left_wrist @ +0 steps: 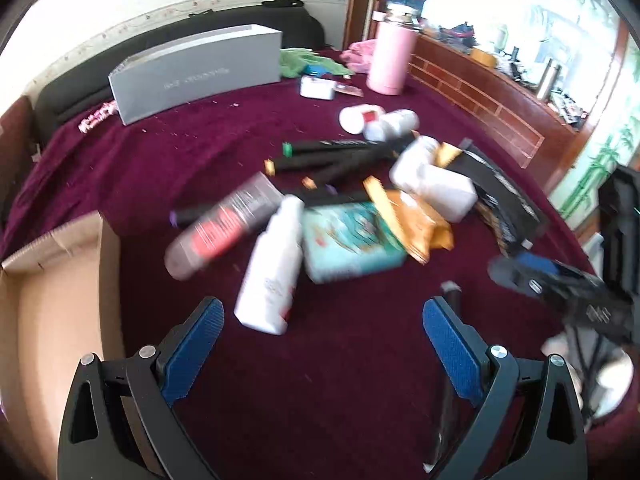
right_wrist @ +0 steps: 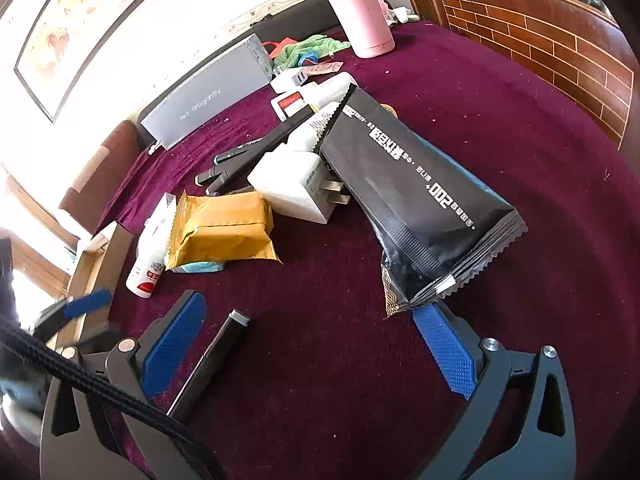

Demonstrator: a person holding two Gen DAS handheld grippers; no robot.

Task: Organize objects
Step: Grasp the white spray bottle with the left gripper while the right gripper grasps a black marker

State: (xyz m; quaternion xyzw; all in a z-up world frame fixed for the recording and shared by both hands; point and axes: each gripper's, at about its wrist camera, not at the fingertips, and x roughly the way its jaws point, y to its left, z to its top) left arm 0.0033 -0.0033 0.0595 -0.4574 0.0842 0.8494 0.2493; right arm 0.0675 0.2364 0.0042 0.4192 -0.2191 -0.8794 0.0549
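A heap of objects lies on a maroon cloth: a white bottle (left_wrist: 272, 272), a grey and red spray can (left_wrist: 224, 226), a teal pack (left_wrist: 352, 240), an orange pouch (right_wrist: 224, 232), black markers (left_wrist: 340, 156), a white plug adapter (right_wrist: 296, 184) and a black foil bag (right_wrist: 404, 184). My left gripper (left_wrist: 322, 320) is open and empty, just short of the white bottle. My right gripper (right_wrist: 316, 316) is open and empty; a black marker (right_wrist: 216, 356) lies between its fingers, and the bag's end touches its right fingertip (right_wrist: 436, 332).
An open cardboard box (left_wrist: 60, 280) stands at the left. A grey box (left_wrist: 200, 68) and a pink flask (left_wrist: 390, 60) stand at the back. A wooden ledge (right_wrist: 540, 40) runs along the right. The right gripper also shows in the left wrist view (left_wrist: 560, 284).
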